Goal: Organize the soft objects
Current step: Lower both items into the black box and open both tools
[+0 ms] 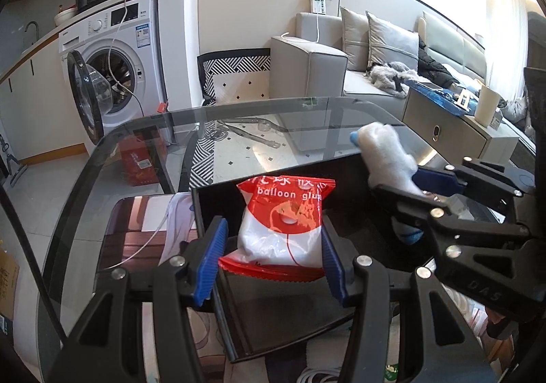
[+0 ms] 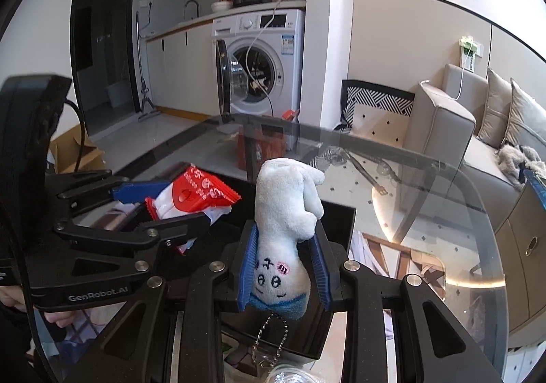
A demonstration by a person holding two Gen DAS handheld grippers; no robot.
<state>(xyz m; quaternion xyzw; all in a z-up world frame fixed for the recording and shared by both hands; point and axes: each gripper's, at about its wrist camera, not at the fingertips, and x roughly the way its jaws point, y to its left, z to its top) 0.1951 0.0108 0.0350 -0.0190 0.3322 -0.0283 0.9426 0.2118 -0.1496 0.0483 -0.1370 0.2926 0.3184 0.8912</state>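
Soft white plush keychain toy (image 2: 285, 229) sits clamped in my right gripper (image 2: 285, 272); my left gripper (image 1: 273, 253) clamps the red-and-white plastic balloon-glue packet (image 1: 285, 222). I would lower both gently into the black tray (image 1: 273, 325) beneath before loosening.

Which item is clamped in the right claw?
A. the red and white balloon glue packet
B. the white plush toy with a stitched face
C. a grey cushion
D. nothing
B: the right claw pinches the white plush toy between its blue pads, while the left claw holds the packet.
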